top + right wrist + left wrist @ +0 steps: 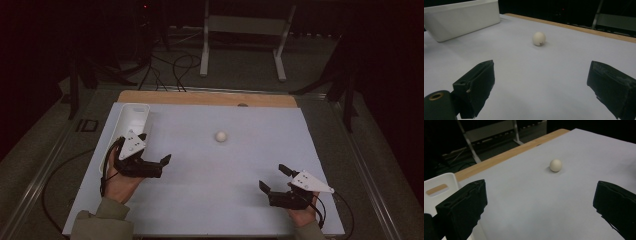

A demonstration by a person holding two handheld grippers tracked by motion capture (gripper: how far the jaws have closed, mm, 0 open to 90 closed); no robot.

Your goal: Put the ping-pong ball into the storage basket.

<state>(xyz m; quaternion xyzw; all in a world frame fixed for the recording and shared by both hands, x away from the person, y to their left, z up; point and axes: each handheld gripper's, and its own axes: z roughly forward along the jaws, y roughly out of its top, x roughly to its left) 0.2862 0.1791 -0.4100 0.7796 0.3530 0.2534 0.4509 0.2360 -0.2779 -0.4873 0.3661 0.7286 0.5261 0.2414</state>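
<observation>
Two grippers apart, right view: ball (539, 38) marked

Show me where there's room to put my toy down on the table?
Lots of bare sheet between the ball and the right gripper, and past the ball toward the wooden edge. It's crowded only at the left, where the left gripper sits beside the white bin.

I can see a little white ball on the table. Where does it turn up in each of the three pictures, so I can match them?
High view: the ball lies alone near the middle of the table, a bit toward the far edge.
Left gripper view: ball above centre, right of middle, beyond the open jaws.
Right gripper view: ball upper middle, ahead of the open jaws.
Shared landmark: the white bin.
</observation>
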